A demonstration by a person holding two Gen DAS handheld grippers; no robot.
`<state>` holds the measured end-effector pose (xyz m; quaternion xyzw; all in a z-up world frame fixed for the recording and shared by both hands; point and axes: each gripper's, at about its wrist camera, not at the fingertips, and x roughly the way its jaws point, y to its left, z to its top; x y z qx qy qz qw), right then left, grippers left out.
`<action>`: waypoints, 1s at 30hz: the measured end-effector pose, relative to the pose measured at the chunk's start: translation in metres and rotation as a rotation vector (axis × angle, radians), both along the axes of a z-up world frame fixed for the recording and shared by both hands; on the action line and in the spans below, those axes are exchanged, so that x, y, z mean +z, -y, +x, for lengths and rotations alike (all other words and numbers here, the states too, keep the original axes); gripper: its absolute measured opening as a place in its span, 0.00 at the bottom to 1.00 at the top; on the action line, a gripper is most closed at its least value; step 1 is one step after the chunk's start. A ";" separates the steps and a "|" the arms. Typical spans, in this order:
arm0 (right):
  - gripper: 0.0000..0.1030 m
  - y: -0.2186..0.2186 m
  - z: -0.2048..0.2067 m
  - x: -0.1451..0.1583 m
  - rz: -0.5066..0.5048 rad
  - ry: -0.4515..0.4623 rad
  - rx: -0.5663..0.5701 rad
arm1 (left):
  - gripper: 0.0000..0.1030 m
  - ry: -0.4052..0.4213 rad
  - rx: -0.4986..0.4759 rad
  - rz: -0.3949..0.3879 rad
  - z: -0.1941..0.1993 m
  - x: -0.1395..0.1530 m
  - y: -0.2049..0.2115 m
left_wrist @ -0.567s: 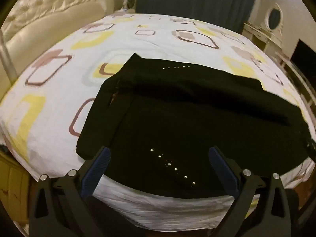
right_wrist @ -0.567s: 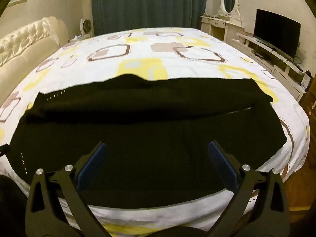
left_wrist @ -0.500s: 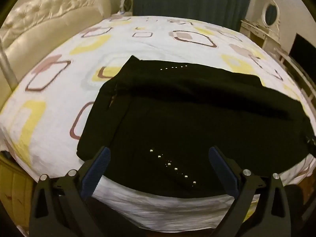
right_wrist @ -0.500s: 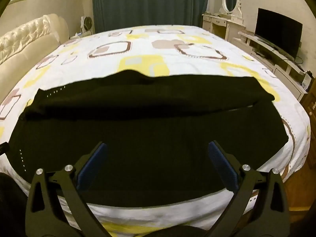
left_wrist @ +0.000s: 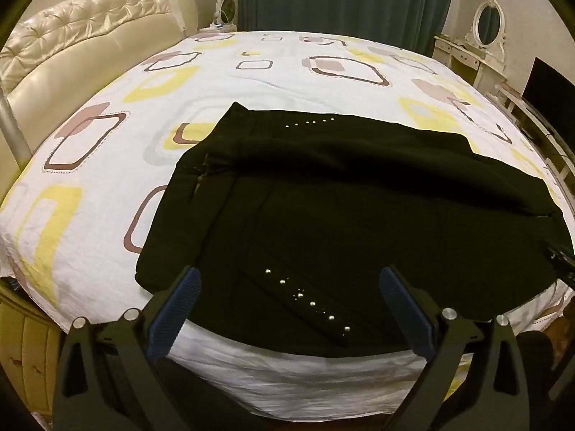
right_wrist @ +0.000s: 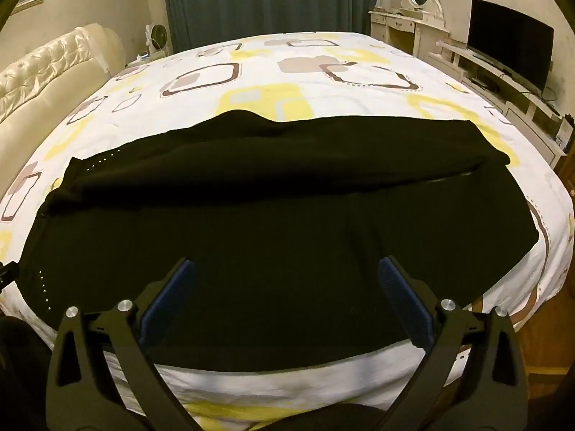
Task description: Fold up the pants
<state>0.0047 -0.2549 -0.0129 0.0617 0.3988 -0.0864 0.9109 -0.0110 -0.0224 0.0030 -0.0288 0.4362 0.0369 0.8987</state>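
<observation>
Black pants (left_wrist: 341, 215) (right_wrist: 269, 215) lie flat across the near part of the bed, one leg folded lengthwise over the other, with rows of small silver studs (left_wrist: 309, 301) near the waist end at the left. My left gripper (left_wrist: 289, 282) hovers open above the waist end by the bed's near edge, nothing between its blue pads. My right gripper (right_wrist: 287, 274) hovers open above the middle of the legs, also holding nothing. The hem end reaches toward the right side of the bed.
The bed (left_wrist: 287, 82) (right_wrist: 323, 82) has a white sheet with yellow and brown squares. A cream tufted headboard (left_wrist: 82, 46) stands at the left, dark curtains (right_wrist: 269, 0) behind, and a dresser with mirror (right_wrist: 417, 7) and a TV (right_wrist: 510, 39) at the right.
Both grippers have drawn back and tilted up slightly, so more of the room shows above the bed. The pants have not moved.
</observation>
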 end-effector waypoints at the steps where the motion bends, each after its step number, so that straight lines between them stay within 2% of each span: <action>1: 0.98 0.000 0.000 0.000 -0.002 0.000 0.002 | 0.96 0.000 -0.001 -0.002 0.000 0.001 0.001; 30: 0.98 -0.004 -0.001 -0.001 -0.011 -0.001 0.010 | 0.96 -0.001 -0.013 -0.018 0.002 -0.001 -0.002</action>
